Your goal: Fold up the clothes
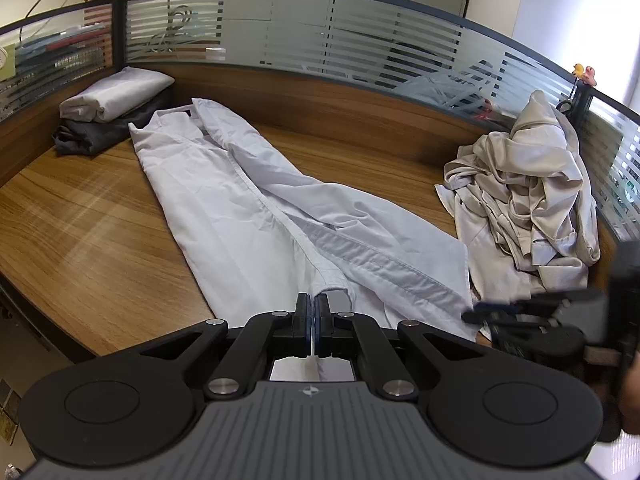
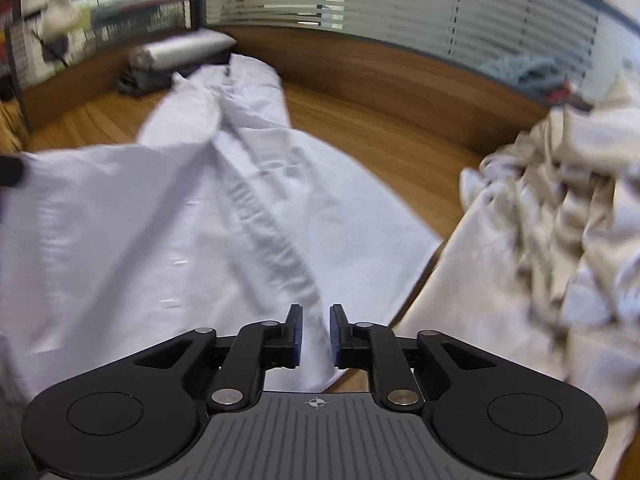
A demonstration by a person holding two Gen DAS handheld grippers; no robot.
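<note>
Where the wooden desk (image 1: 80, 216) curves beneath a frosted glass partition (image 1: 320, 32), a long white shirt (image 1: 224, 200) lies stretched from the far left corner toward the near edge, its button placket running down the middle and its collar at the far end. To the right, well apart from the shirt's upper part but close to its near hem, a crumpled beige heap (image 1: 532, 200) of clothes is piled against the partition. At the far left corner sits a folded stack (image 1: 108, 116): a pale folded piece on top of a dark grey one.

Nearer, the left gripper (image 1: 313, 312) has its jaws pressed fully together on the shirt's near hem, a thin fold of white cloth pinched between the blue pads and running back through the gap behind them. The right gripper (image 2: 316, 332), seen blurred in its own view, has its jaws a little apart; a ridge of the shirt's placket passes between them, yet gaps show on both sides and the pads do not press on it. From the left view that gripper appears as a dark blurred shape at the right edge, just beside the shirt's near right corner.

Two small toy ducks (image 1: 585, 73), one yellow and one pink, perch on top of the partition at the far right.
</note>
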